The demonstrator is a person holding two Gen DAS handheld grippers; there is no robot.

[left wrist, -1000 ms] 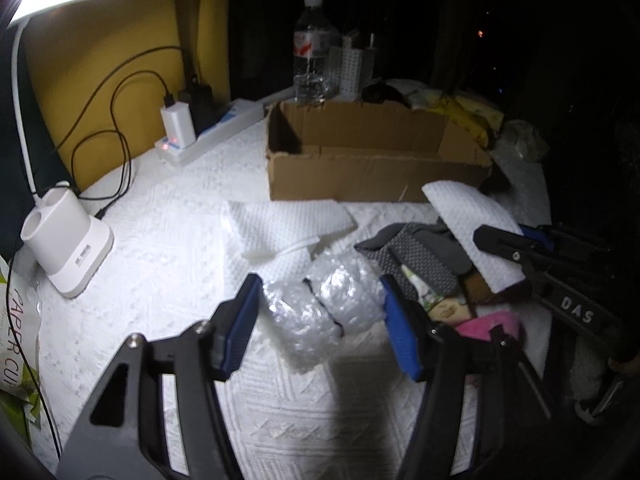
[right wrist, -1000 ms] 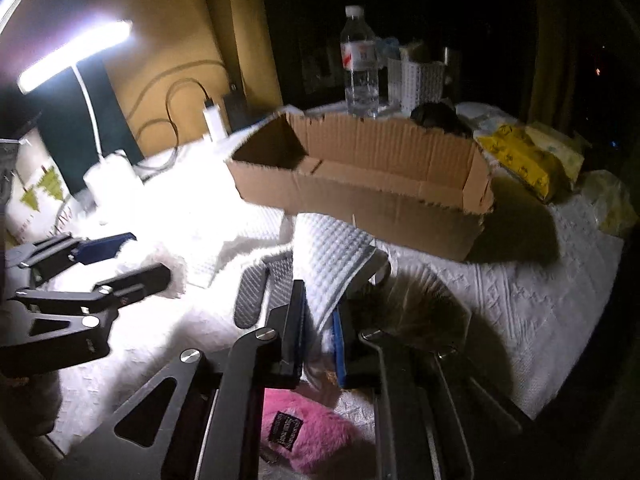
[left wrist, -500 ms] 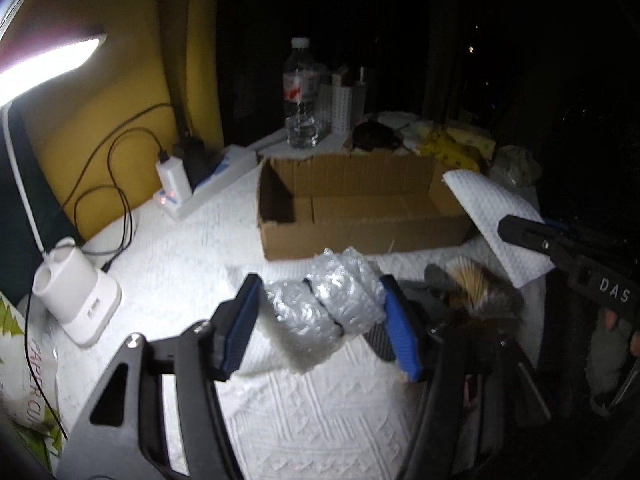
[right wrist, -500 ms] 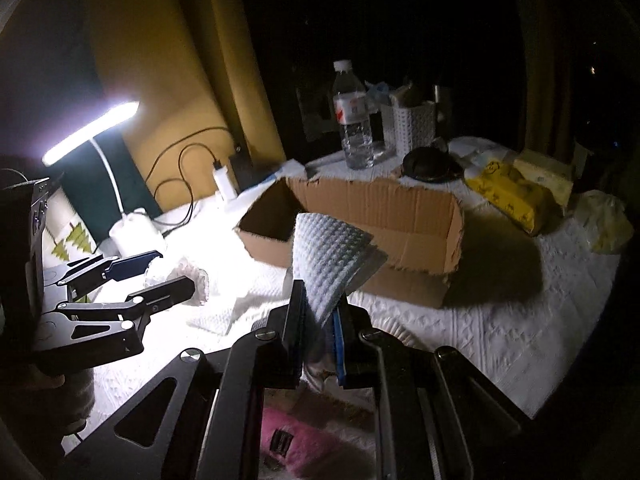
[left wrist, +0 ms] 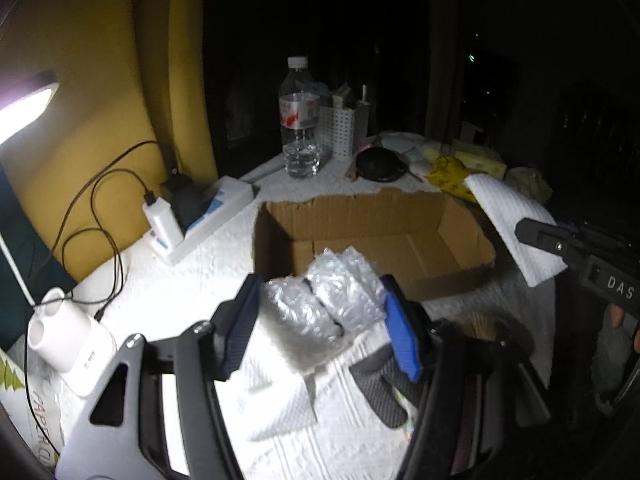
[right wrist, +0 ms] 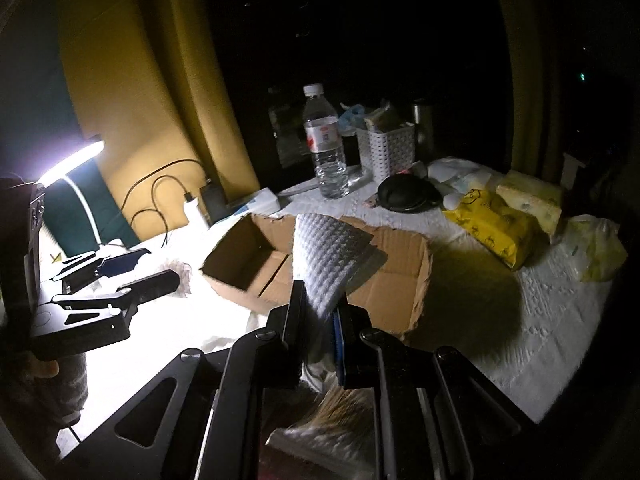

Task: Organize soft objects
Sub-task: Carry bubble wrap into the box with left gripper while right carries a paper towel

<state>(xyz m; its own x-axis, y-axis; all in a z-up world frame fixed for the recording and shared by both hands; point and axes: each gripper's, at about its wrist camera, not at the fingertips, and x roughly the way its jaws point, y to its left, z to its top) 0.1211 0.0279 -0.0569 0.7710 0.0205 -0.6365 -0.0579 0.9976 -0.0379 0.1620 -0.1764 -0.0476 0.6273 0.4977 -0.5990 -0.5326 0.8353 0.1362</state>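
My left gripper [left wrist: 320, 320] is shut on a clear bubble-wrap bundle [left wrist: 324, 300] and holds it above the table, just in front of the open cardboard box [left wrist: 400, 236]. My right gripper [right wrist: 318, 320] is shut on a white waffle cloth [right wrist: 330, 264], held upright over the box's [right wrist: 248, 264] near edge. The cloth also shows in the left wrist view [left wrist: 508, 224]. A second white cloth [left wrist: 280, 408] and grey insoles [left wrist: 384, 392] lie on the table below my left gripper.
A water bottle [left wrist: 300, 120], a white basket [right wrist: 386, 148] and a black pouch [right wrist: 408, 196] stand behind the box. A power strip with chargers [left wrist: 192, 216] and a lamp base [left wrist: 68, 340] are at left. Yellow tissue packs [right wrist: 496, 224] lie at right.
Both grippers rose from the table and moved toward the box, the left with the bubble wrap, the right with the white cloth lifted off the pile.
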